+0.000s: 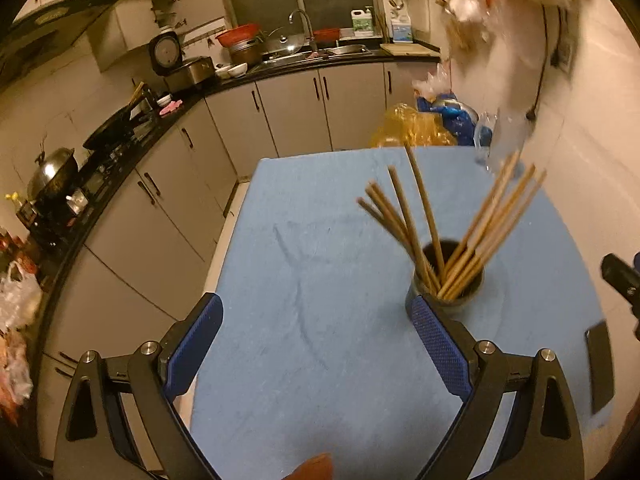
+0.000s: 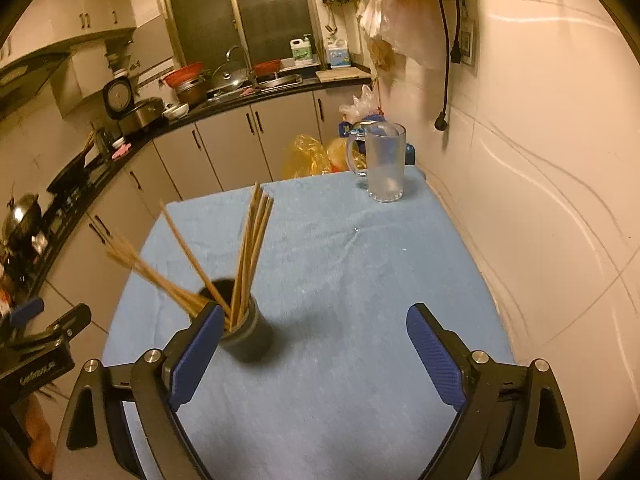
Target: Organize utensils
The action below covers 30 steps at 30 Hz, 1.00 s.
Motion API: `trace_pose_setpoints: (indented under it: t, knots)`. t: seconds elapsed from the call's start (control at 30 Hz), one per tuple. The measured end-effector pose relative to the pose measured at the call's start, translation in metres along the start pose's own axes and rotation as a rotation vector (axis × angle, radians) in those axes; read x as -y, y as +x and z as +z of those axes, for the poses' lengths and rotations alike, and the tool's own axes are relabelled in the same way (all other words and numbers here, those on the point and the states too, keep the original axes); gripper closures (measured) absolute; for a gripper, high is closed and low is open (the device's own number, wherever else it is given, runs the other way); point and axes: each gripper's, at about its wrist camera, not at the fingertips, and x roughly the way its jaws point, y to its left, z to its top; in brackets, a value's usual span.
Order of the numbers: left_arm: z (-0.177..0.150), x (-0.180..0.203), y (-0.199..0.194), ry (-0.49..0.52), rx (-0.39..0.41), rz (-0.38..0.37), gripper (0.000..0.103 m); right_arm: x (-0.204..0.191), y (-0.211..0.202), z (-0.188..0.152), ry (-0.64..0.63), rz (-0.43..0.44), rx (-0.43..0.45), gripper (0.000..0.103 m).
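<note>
A dark round holder [image 1: 452,296] stands on the blue cloth [image 1: 312,264] with several wooden chopsticks [image 1: 408,216] fanned out of it. My left gripper [image 1: 316,312] is open and empty, with its right finger just in front of the holder. In the right wrist view the same holder [image 2: 250,336] with its chopsticks [image 2: 252,248] stands just beyond the left finger of my right gripper [image 2: 314,320], which is open and empty. A frosted glass mug [image 2: 384,164] stands at the far right of the cloth.
The table's left edge drops to the tiled floor beside the grey kitchen cabinets [image 1: 172,200]. A white wall [image 2: 540,200] runs close along the right. Yellow and blue plastic bags [image 2: 308,156] sit beyond the far edge. My right gripper's body [image 1: 620,280] shows at the right.
</note>
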Motion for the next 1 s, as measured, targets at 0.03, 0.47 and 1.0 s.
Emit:
trace_pose_setpoints:
  t: [0.03, 0.47, 1.0]
  knots:
    - [-0.006, 0.001, -0.004, 0.007, 0.011, 0.002, 0.008, 0.001, -0.006, -0.006, -0.009, 0.013, 0.009, 0.008]
    - [-0.069, -0.012, -0.047, -0.071, 0.133, -0.023, 0.008, -0.012, -0.075, -0.062, -0.208, 0.07, 0.171, 0.008]
    - [-0.103, -0.008, -0.041, -0.078, 0.058, 0.031, 0.008, -0.016, -0.059, -0.078, -0.254, 0.117, 0.065, 0.008]
